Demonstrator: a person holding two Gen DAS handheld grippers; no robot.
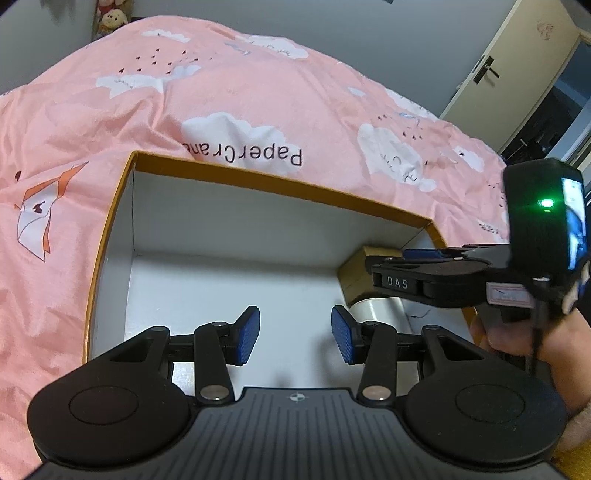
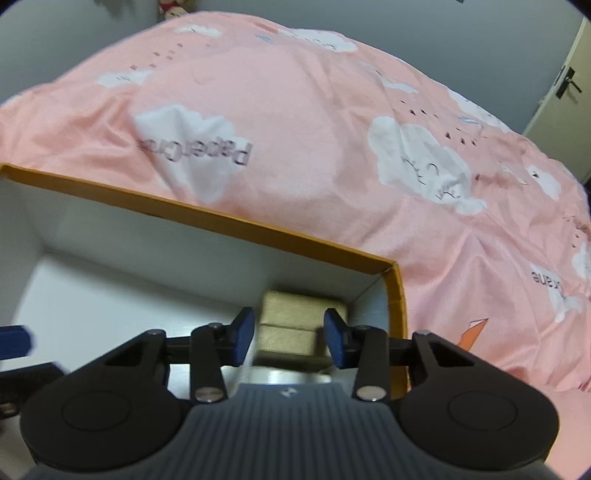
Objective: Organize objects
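Observation:
An open box with an orange rim (image 1: 258, 177) and white inside lies on the bed. In its right corner sit a small tan carton (image 1: 354, 273) and, nearer me, a roll of clear tape (image 1: 373, 308). My left gripper (image 1: 295, 334) hangs open over the box's bare white floor, holding nothing. In the left wrist view, my right gripper (image 1: 391, 260) reaches in from the right above the tan carton. In the right wrist view, my right gripper (image 2: 289, 338) straddles the tan carton (image 2: 291, 321) from above, with a gap at the left pad. The tape roll (image 2: 288, 376) lies just below it, inside the orange rim (image 2: 184, 214).
A pink duvet (image 1: 277, 92) printed with white clouds covers the bed around the box. Plush toys (image 1: 112, 16) sit at the far end. A pale door (image 1: 517, 66) stands at the right. A hand (image 1: 517, 339) holds the right gripper.

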